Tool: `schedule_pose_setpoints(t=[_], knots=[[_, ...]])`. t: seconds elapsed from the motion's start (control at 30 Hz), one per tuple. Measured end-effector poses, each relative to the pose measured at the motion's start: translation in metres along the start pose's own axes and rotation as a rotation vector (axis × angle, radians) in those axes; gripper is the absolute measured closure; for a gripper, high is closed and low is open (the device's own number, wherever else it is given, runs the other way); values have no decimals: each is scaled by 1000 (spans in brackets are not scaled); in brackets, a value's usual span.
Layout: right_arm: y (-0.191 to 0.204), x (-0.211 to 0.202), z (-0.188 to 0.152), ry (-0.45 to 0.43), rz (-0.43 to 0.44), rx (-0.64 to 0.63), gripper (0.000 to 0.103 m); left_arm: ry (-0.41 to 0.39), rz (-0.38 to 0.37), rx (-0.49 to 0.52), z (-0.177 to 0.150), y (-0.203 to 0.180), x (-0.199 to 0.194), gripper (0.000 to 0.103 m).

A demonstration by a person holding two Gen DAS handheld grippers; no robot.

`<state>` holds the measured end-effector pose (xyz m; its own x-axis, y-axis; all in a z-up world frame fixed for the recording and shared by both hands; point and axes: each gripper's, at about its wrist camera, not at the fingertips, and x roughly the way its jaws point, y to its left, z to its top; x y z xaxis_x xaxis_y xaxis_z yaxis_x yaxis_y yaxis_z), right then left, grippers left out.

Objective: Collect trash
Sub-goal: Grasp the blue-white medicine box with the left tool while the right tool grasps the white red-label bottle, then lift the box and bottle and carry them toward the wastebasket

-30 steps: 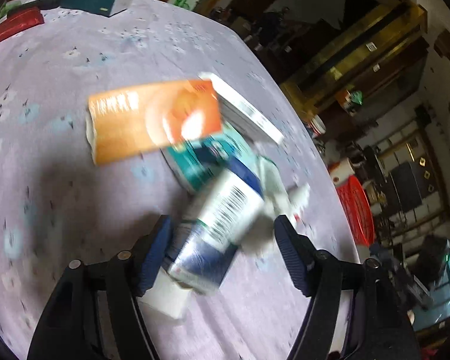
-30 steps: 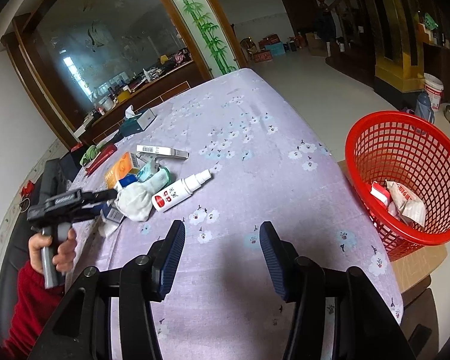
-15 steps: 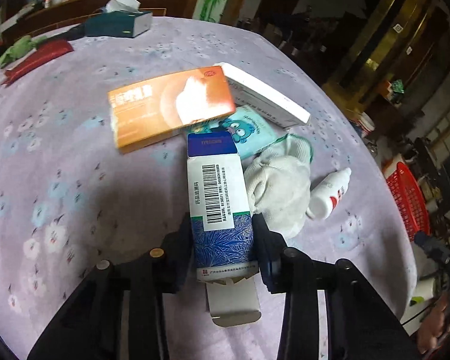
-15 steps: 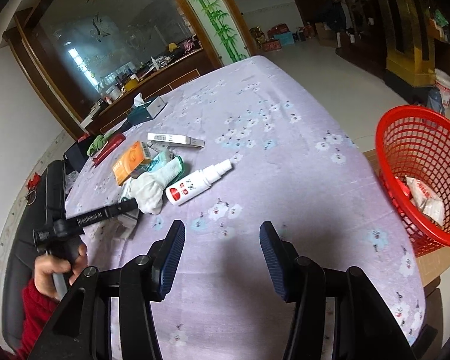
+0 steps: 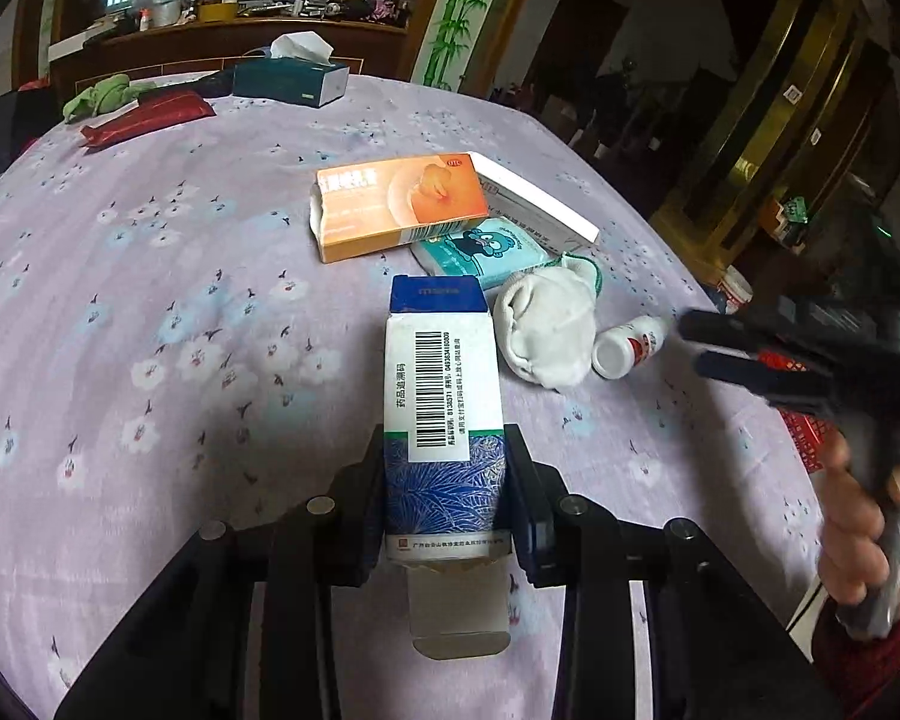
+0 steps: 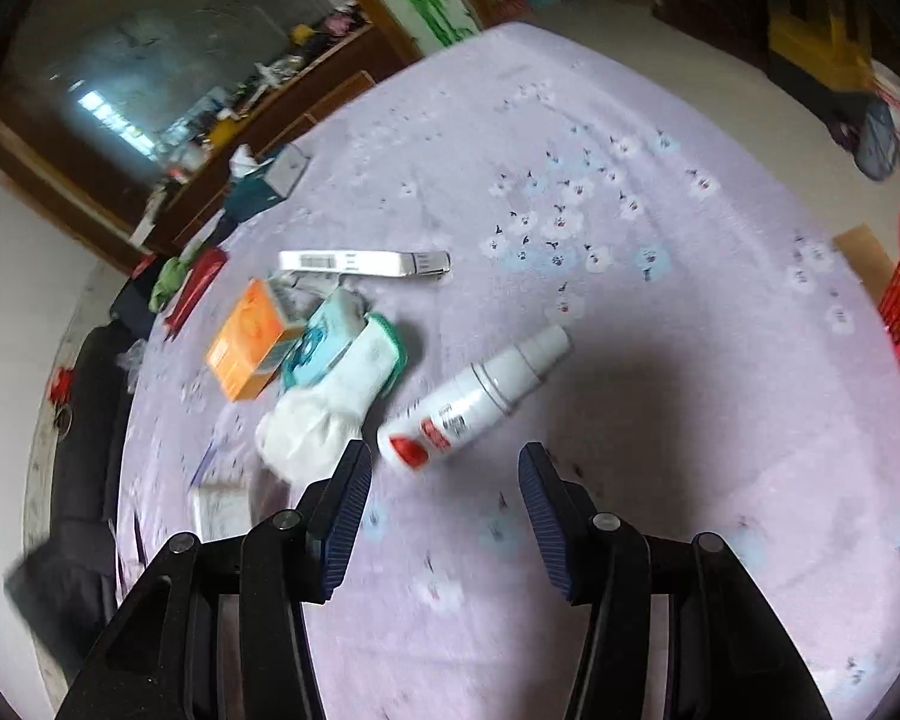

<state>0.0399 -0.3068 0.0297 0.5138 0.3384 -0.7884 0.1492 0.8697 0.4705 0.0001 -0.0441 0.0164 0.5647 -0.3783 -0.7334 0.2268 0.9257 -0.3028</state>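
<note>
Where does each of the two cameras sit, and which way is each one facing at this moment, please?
Left wrist: sits on the left gripper, looking along its fingers across the table at the blue-and-white box it clamps; the person's hand with the right gripper shows at right.
Right wrist: sits on the right gripper, looking down at the spray bottle ahead of its open fingers.
Shared: spray bottle, white glove, orange box, purple tablecloth.

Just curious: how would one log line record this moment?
left tongs: shut on medicine box | right tongs: open, near spray bottle
</note>
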Motion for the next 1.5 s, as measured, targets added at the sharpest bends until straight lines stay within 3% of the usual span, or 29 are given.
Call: schedule_pose_setpoints(t=[0.23,0.5,0.63,0.87,1.0,1.5], knots=[[17,35,19,32,-146,-7,53,-14,-8,0,-7,3,-2,70],[43,62,14,54,-275,-199,66,-24,-9,4,-8,4,-4,70],[47,49,-5,25,-265,-284,70,-30,3,11,-11,0,-5,70],[40,-10,-53,-128,-123,-345,71,-85,52,28,-20,-14,-13,70],[39,-30,-72,-182,-101,-362,71,-104,72,64,-27,-30,-15,70],[19,-49,-89,-207,-52,-312,71,-104,85,122,-31,-65,-19,70]])
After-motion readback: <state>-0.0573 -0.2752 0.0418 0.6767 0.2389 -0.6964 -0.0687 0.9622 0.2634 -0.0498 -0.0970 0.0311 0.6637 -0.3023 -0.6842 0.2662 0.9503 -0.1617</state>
